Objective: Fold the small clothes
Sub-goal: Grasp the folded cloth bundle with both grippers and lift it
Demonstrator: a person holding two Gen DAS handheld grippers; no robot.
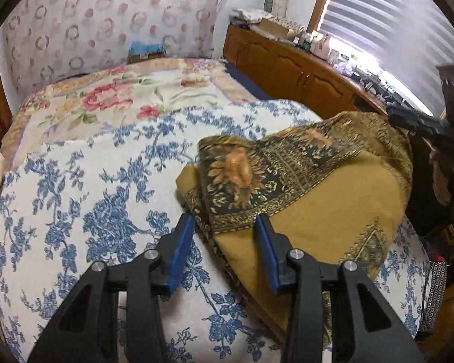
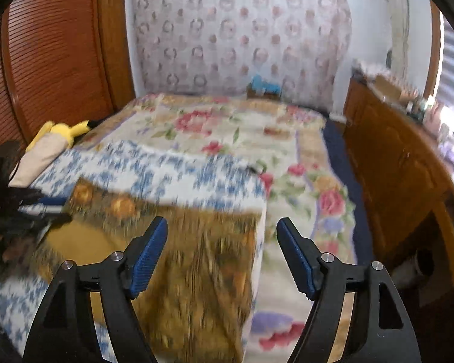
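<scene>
Scarf point(image 1: 311, 199), mustard with black-and-gold sunflower border, lying partly folded on blue-and-white floral cloth point(image 1: 84, 211) spread over the bed point(image 1: 106, 99). One scarf only; no readable writing or brand anywhere (right view blurred by motion).

Left gripper point(image 1: 224, 227) low at 6 o'clock in its view, jaws moderately apart, straddling the scarf's near folded corner, nothing pinched. Blue pads point(image 1: 178, 257), two, on black fingers.

Right gripper point(image 2: 222, 242) at 6 o'clock in its own view, jaws wide, hovering over the scarf's patterned end point(image 2: 196, 257), holding nothing.

Around: floral quilt point(image 2: 227, 127) with pink roses beyond the blue cloth, toward 12 o'clock. Yellow plush toy point(image 2: 63, 130) at 9 o'clock by the wooden louvred doors point(image 2: 51, 60). Wooden cabinet point(image 1: 293, 69) at 2 o'clock, its surface crowded with small bottles and boxes, too small to count. Window blinds point(image 1: 393, 24) above it, brightly lit. Patterned wall covering point(image 2: 242, 39) behind the bed. Other gripper (dark, blurred) at 3 o'clock in the left view.
</scene>
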